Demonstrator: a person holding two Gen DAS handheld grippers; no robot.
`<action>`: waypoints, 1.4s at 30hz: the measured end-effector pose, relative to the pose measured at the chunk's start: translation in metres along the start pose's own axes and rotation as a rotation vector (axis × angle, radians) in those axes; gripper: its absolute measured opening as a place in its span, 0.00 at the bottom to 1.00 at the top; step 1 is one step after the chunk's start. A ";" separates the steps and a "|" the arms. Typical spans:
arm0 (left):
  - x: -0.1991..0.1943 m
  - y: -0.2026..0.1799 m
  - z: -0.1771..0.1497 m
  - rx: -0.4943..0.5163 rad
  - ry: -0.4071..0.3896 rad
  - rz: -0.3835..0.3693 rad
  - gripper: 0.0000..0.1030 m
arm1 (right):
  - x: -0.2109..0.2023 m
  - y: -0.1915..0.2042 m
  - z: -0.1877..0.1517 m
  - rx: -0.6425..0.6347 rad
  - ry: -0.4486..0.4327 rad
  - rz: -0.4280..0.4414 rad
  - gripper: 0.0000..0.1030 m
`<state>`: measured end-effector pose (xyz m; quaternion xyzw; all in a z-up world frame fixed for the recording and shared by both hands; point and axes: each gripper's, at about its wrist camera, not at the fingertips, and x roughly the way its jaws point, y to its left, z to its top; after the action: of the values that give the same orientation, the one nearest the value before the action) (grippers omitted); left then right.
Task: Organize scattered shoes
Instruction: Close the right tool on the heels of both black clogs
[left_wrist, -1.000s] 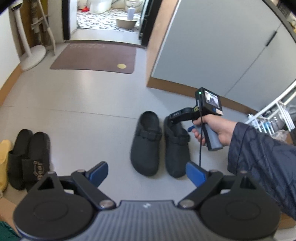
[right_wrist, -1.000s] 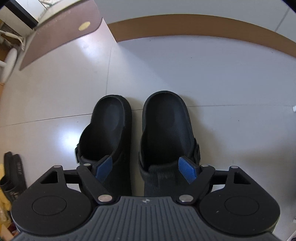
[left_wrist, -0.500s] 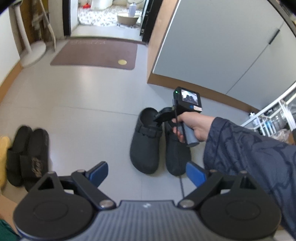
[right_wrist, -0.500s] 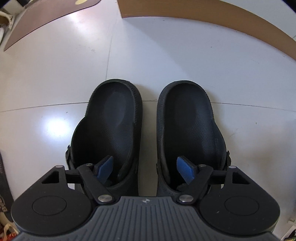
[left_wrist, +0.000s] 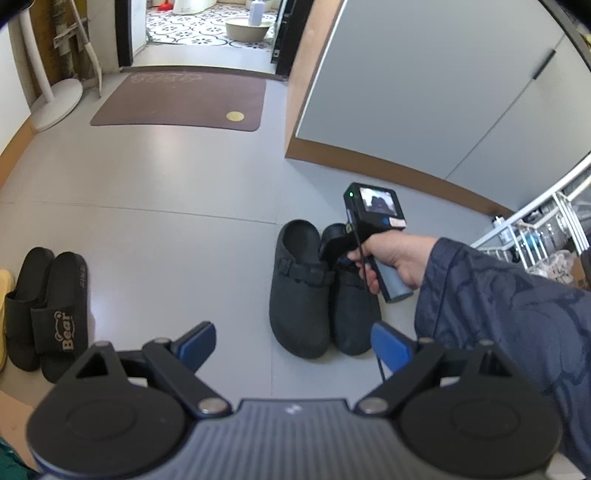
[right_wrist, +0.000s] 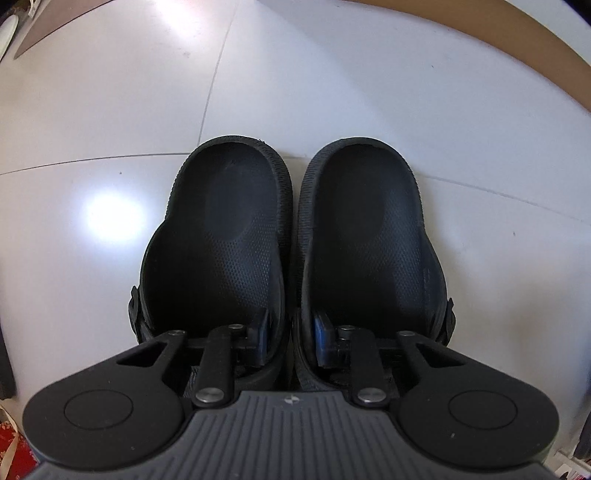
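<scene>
— Where do we stand with the shoes?

— We have the right gripper (right_wrist: 290, 332) pointing straight down over the pair of black clogs (left_wrist: 317, 291), which sit side by side on the grey floor (left_wrist: 166, 177) near the cabinet (left_wrist: 406, 92). One blue pad sits inside each clog, and the jaws are closing, so the two touching inner walls are pinched between them. We judge we're taking both clogs in one grab.

— And our left gripper (left_wrist: 291, 341)?

— Its jaws stand wide with nothing between them, hanging over bare floor, well apart from the clogs.

— What looks done already?

— The black slides (left_wrist: 46, 310) lie neatly paired at the left edge, with something yellow (left_wrist: 4, 306) just beside them, too cropped for us to name. That looks like the row we're building.

— So what's left?

— The clogs aren't off the floor yet. We'd guess they need carrying over beside the slides.
</scene>
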<state>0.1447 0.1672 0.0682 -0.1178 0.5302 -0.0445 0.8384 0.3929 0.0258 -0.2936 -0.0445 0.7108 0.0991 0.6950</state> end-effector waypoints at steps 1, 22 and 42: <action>-0.001 0.000 0.000 0.003 -0.001 -0.002 0.90 | 0.000 -0.001 -0.002 0.000 0.003 -0.003 0.26; -0.012 -0.012 -0.001 0.040 -0.045 -0.070 0.90 | 0.010 -0.081 -0.115 0.190 0.273 -0.004 0.28; -0.017 -0.005 0.013 0.019 -0.071 -0.073 0.90 | -0.016 -0.101 -0.140 0.196 0.218 0.021 0.27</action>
<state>0.1489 0.1678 0.0900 -0.1308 0.4951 -0.0760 0.8556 0.2765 -0.1029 -0.2838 0.0203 0.7887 0.0309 0.6136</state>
